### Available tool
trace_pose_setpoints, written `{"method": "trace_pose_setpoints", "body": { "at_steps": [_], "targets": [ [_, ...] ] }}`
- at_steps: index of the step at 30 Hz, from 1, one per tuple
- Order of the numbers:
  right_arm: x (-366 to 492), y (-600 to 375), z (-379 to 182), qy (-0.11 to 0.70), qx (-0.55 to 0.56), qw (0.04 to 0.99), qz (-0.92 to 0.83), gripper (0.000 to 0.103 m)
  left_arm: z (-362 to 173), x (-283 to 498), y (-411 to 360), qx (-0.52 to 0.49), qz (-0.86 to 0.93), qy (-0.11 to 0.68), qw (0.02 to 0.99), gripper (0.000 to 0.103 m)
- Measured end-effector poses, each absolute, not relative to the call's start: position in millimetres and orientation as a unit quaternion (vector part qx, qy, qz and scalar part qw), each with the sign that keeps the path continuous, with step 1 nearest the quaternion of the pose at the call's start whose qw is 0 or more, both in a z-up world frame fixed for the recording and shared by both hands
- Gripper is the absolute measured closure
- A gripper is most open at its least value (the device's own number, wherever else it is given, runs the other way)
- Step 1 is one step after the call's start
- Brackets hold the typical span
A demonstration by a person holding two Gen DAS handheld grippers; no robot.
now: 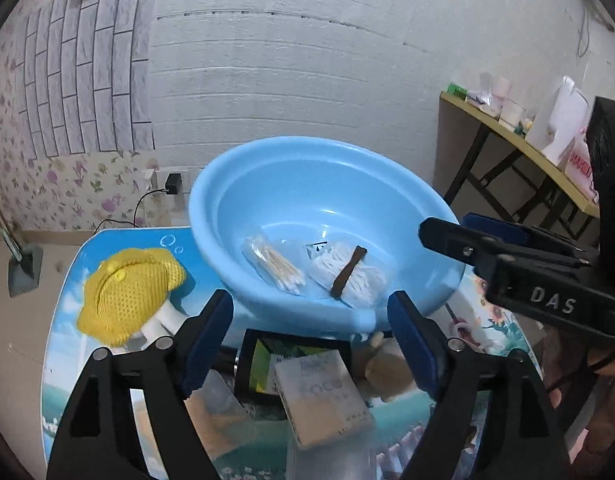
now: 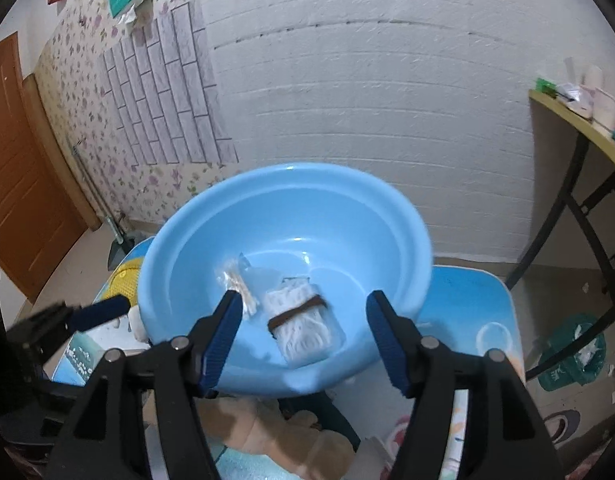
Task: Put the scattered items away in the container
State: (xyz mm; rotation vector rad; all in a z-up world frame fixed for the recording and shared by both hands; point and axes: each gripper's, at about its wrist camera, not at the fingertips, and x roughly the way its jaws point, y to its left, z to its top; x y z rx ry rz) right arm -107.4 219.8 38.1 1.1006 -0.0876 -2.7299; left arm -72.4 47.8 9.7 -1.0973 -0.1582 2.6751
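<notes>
On the small table [image 1: 73, 280], with the blue basin [image 1: 283, 176] already holding two little bags, both the left gripper [image 1: 311, 328] and right gripper [image 2: 303, 336] are wide apart and empty, so reach down slowly for the box [image 1: 323, 396].

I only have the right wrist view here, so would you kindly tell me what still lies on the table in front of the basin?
Observer: A pale cardboard box lies there, between the open fingers of the left gripper.
Operator: Thank you. Is anything under that box?
Observer: Yes, it rests partly on a dark box with a green label.
Operator: And that yellow thing left of the basin, what is it?
Observer: A yellow knitted cloth, draped over something white.
Operator: Is the right gripper holding anything?
Observer: No; from the left wrist view the right gripper hangs beside the basin rim with nothing between its fingers.
</notes>
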Motion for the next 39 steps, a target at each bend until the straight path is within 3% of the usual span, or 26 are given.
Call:
{"method": "trace_pose_setpoints", "body": {
  "at_steps": [2, 4, 7, 9, 12, 16, 21, 31, 35, 39],
  "targets": [
    [-100.9, 220.2, 40.9, -0.032, 0.368, 0.098, -0.924, 0.039, 10.8, -67.2, 45.1, -0.374, 0.918, -0.06, 0.12, 0.022],
    [-92.3, 220.1, 44.4, -0.033, 0.359, 0.094, -0.928, 0.038, 12.2, -62.5, 44.2, -0.376, 0.917, -0.065, 0.12, 0.01],
    [-70.4, 222.8, 49.3, -0.016, 0.324, 0.075, -0.943, 0.034, 20.5, -51.2, 42.9, -0.363, 0.923, -0.064, 0.111, 0.005],
    [-56.9, 221.6, 52.5, -0.004, 0.303, 0.064, -0.951, 0.016, 25.5, -46.6, 44.3, -0.353, 0.93, -0.042, 0.093, 0.002],
    [-53.0, 228.8, 52.8, -0.021, 0.317, 0.071, -0.946, 0.002, 25.5, -44.6, 50.4, -0.356, 0.932, 0.003, 0.062, 0.0],
    [-47.5, 233.9, 53.4, -0.025, 0.317, 0.085, -0.944, 0.0, 21.4, -41.2, 51.6, -0.365, 0.93, 0.009, 0.047, 0.0],
    [-38.8, 222.1, 58.1, 0.03, 0.291, 0.083, -0.953, 0.0, 29.3, -32.6, 50.4, -0.357, 0.933, 0.018, 0.035, 0.0],
    [-26.5, 209.6, 52.5, 0.037, 0.299, 0.09, -0.949, 0.0, 39.8, -23.7, 36.4, -0.345, 0.938, -0.008, 0.019, 0.0],
    [-28.0, 212.9, 47.0, 0.031, 0.309, 0.034, -0.95, 0.0, 38.1, -26.4, 36.7, -0.346, 0.938, -0.002, 0.019, 0.0],
    [-32.7, 219.7, 46.5, 0.013, 0.322, 0.036, -0.946, 0.0, 38.5, -28.8, 37.5, -0.346, 0.938, -0.008, 0.028, 0.0]
  ]
}}
